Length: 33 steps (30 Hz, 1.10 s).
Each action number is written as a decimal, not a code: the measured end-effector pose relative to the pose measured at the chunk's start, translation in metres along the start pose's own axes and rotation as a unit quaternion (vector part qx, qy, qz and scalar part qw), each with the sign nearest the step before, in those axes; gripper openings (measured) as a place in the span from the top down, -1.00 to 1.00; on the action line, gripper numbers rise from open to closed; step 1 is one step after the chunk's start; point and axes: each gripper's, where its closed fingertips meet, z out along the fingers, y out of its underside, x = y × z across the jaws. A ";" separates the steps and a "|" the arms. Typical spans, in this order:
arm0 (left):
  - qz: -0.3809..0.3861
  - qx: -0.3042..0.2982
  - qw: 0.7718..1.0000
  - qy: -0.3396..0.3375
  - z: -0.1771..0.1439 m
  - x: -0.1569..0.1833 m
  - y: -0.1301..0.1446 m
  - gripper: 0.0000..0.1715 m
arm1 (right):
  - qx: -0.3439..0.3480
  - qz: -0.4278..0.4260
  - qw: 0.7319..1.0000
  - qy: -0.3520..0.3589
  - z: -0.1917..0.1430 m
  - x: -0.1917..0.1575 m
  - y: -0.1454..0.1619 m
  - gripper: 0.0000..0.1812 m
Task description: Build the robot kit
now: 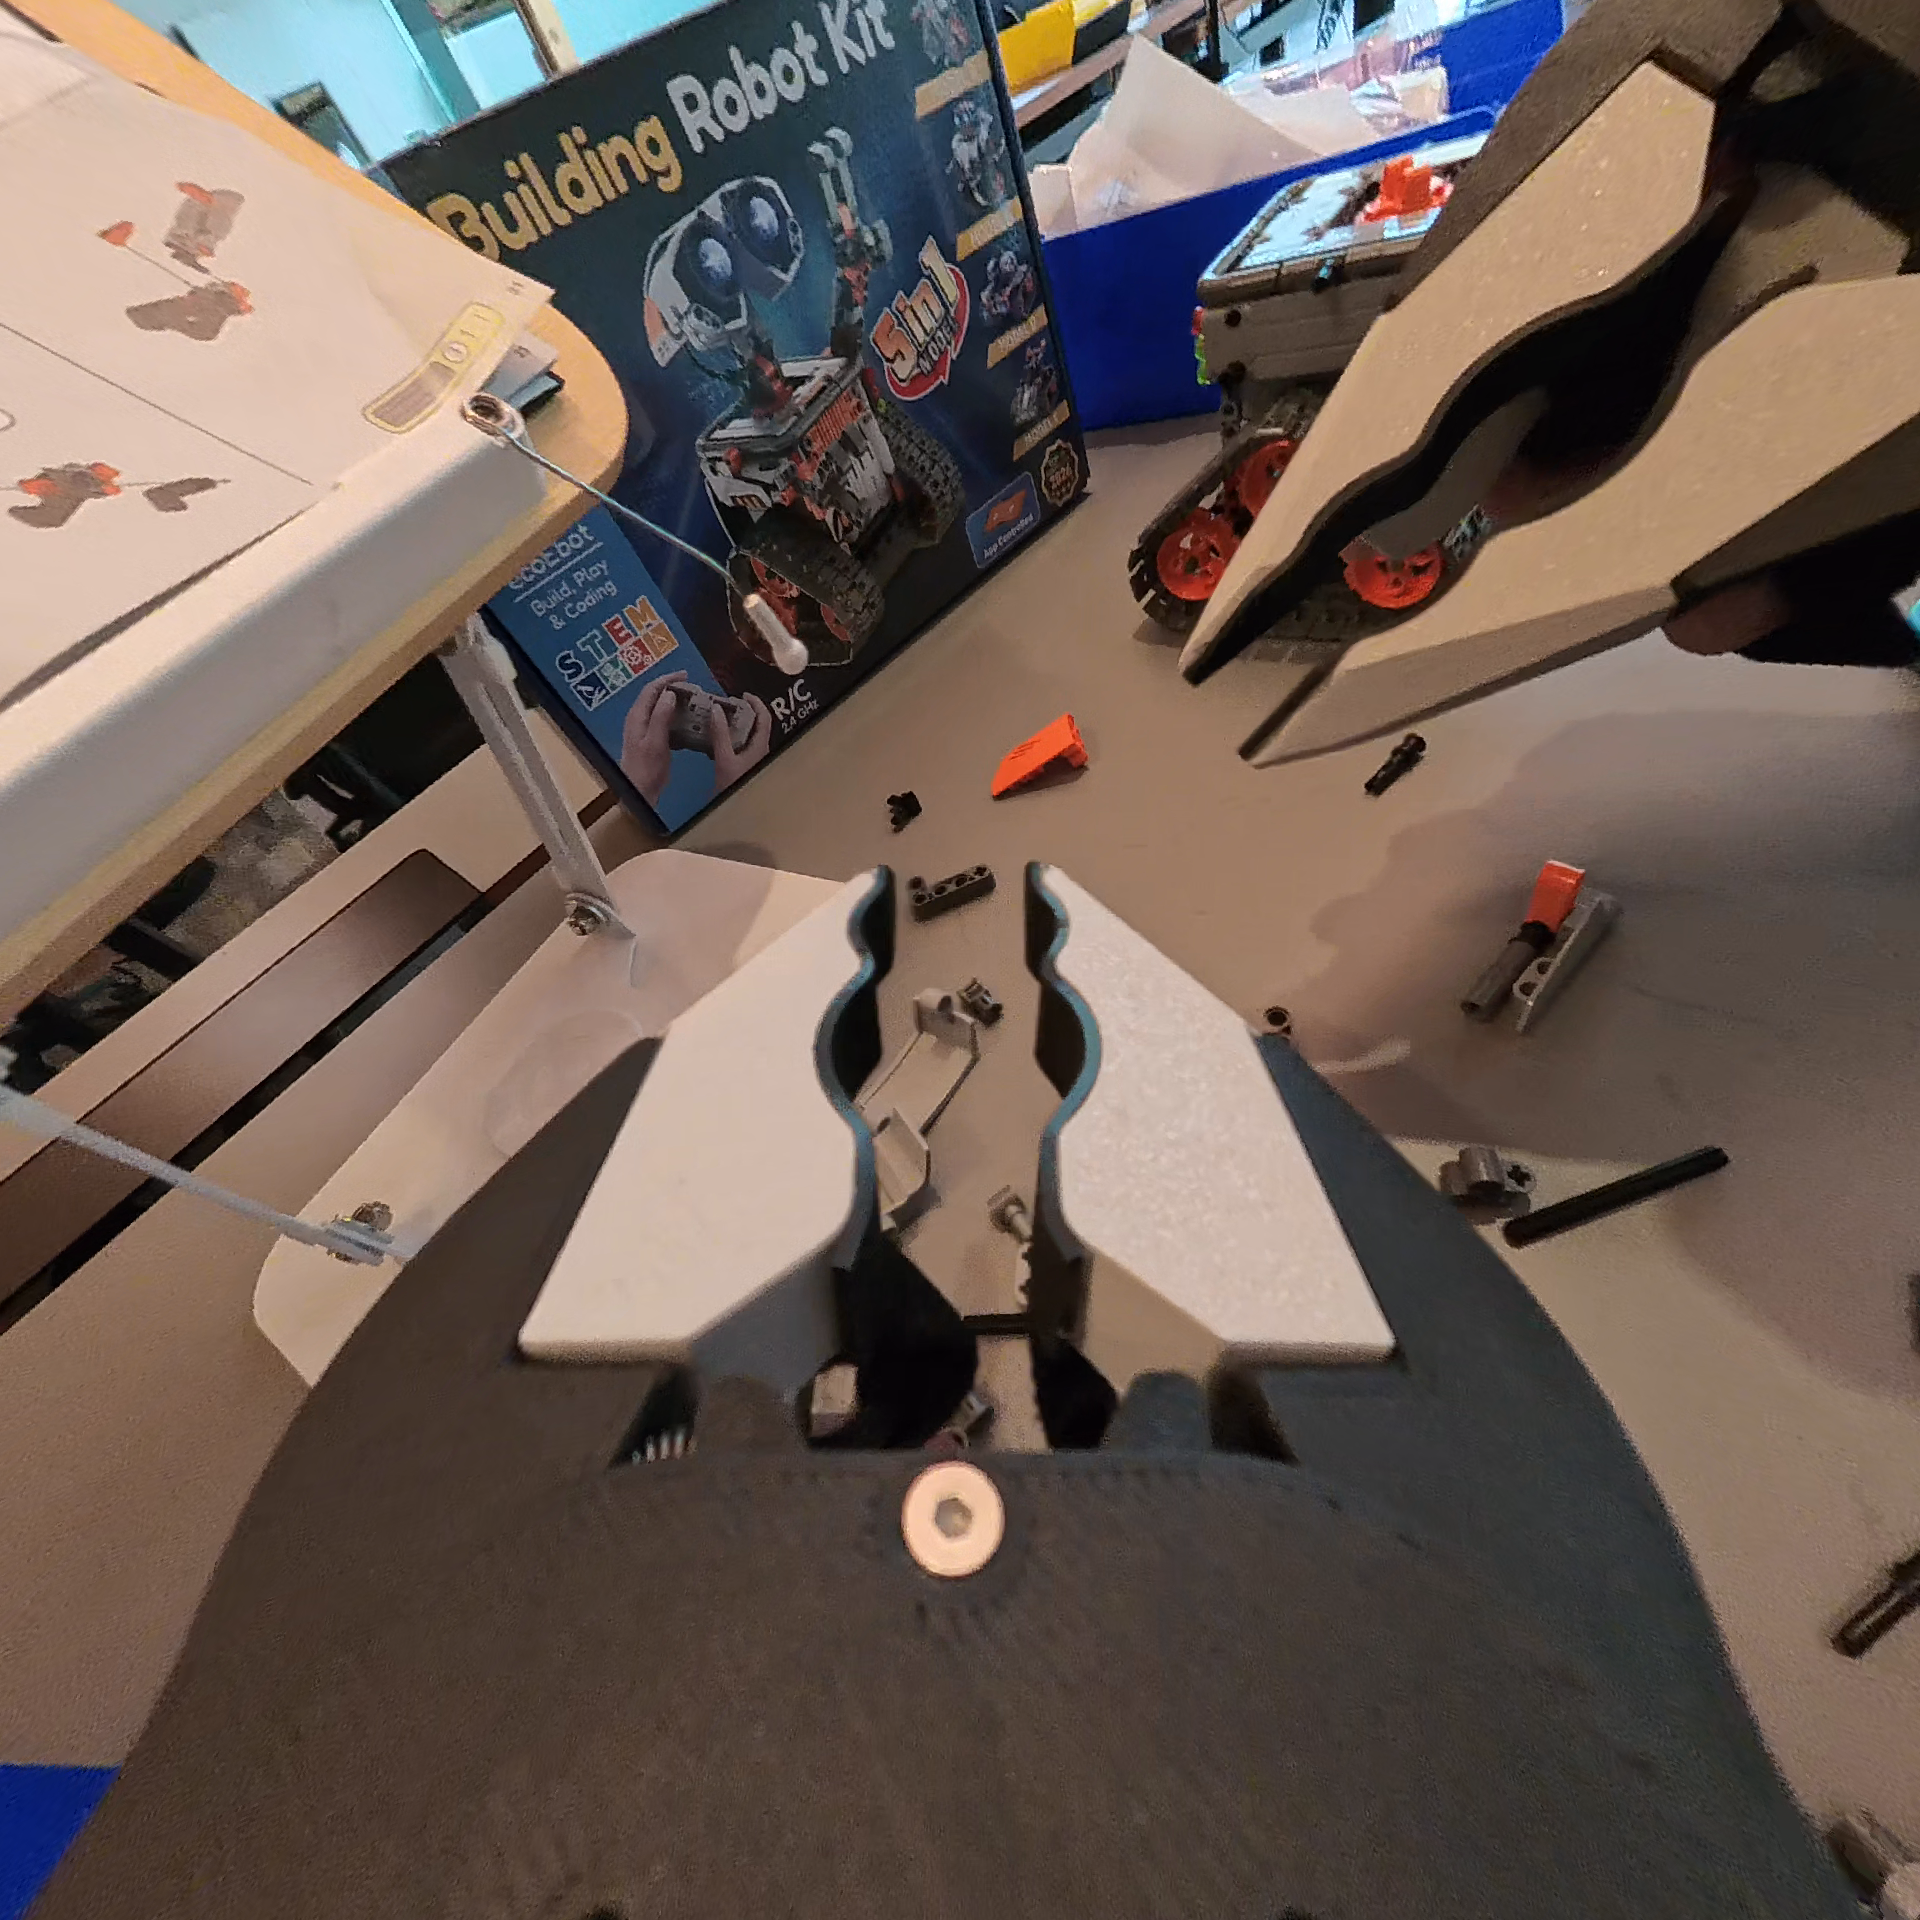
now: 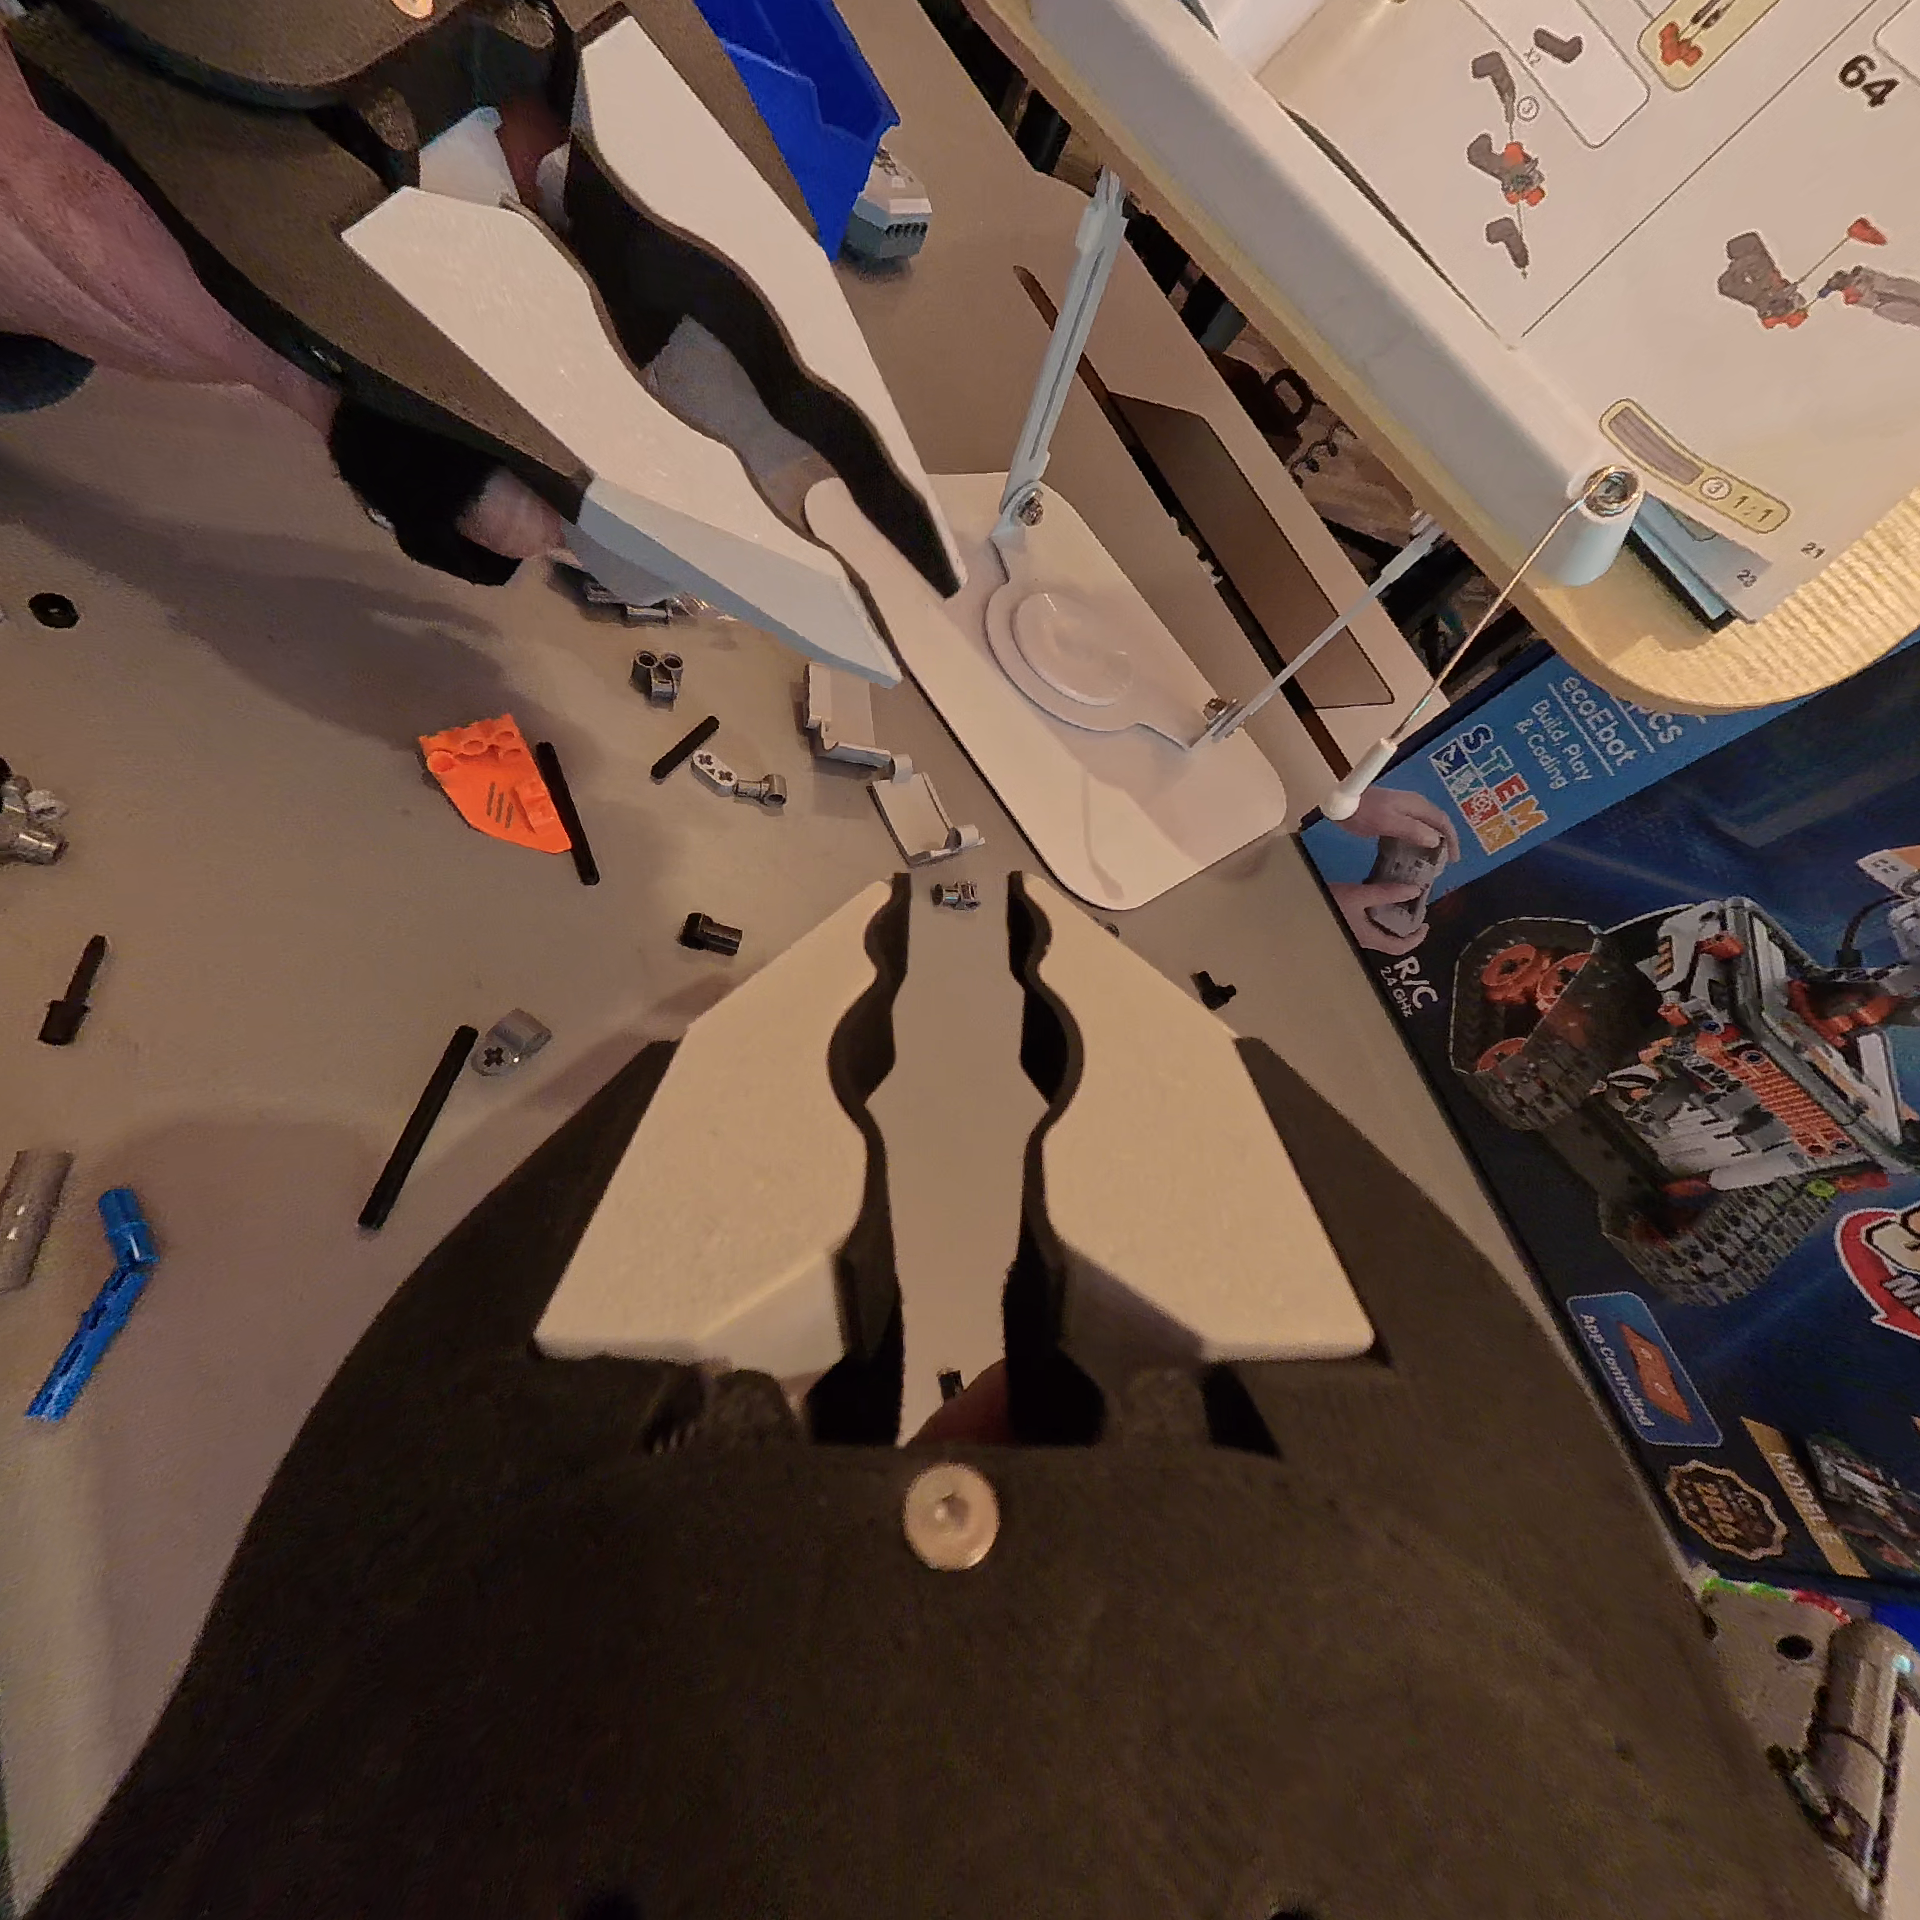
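Note:
My left gripper (image 1: 961,883) hangs open over the grey table, with nothing in its grasp. A small dark grey beam (image 1: 951,894) lies on the table between its fingertips. A light grey curved panel (image 1: 925,1081) and a small dark connector (image 1: 982,1000) lie farther in under the jaws. My right gripper (image 2: 958,883) is open too. A small grey connector (image 2: 956,894) lies on the table between its tips, clear of both pads. A light grey panel (image 2: 920,821) lies just ahead. Each gripper also shows in the other's view, the right one (image 1: 1226,712) and the left one (image 2: 914,623).
A tracked robot model (image 1: 1247,499) stands at the back by a blue bin (image 1: 1143,291). The kit box (image 1: 831,364) and a book stand with an open booklet (image 1: 208,364) stand left, on a white base (image 2: 1091,727). Loose parts: orange wedge (image 1: 1039,755), black axle (image 1: 1616,1195), grey-orange assembly (image 1: 1548,945), blue pieces (image 2: 99,1299). The gap from one gripper's tips to the other's is roughly 6 cm.

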 end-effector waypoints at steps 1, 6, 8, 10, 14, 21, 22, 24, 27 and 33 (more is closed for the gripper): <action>-0.005 0.003 1.000 -0.003 -0.001 -0.002 -0.001 0.64 | 0.001 0.006 1.000 -0.001 0.000 0.000 0.000 0.78; -0.030 0.016 0.999 -0.007 -0.005 -0.009 -0.004 0.47 | 0.010 0.007 1.000 -0.001 -0.003 0.002 -0.002 0.73; -0.041 0.023 0.999 -0.004 -0.005 -0.010 -0.006 0.42 | 0.005 0.004 1.000 0.002 -0.002 0.002 -0.001 0.73; -0.038 0.038 0.999 -0.004 -0.008 -0.011 -0.009 0.69 | 0.004 0.000 1.000 0.002 -0.002 0.002 0.000 0.74; -0.038 0.036 0.999 -0.013 -0.009 -0.016 -0.007 1.00 | 0.003 -0.004 1.000 0.003 -0.002 0.002 0.000 0.80; -0.024 0.028 0.999 -0.015 -0.009 -0.013 -0.006 0.89 | 0.002 -0.011 1.000 -0.001 -0.001 0.000 0.003 0.84; -0.021 0.027 0.999 -0.013 -0.010 -0.012 -0.006 0.86 | 0.002 -0.010 1.000 0.000 -0.001 0.001 0.003 0.83; -0.017 0.020 1.000 -0.013 -0.009 -0.011 -0.003 0.84 | -0.001 -0.011 1.000 0.002 -0.001 0.002 0.005 0.83; -0.022 0.017 0.999 -0.025 -0.010 -0.018 -0.002 0.84 | -0.004 -0.008 1.000 0.001 -0.001 0.003 0.007 0.83; -0.031 0.006 0.998 -0.048 -0.025 -0.042 0.003 0.87 | -0.029 0.014 0.998 -0.057 -0.012 -0.009 0.016 0.79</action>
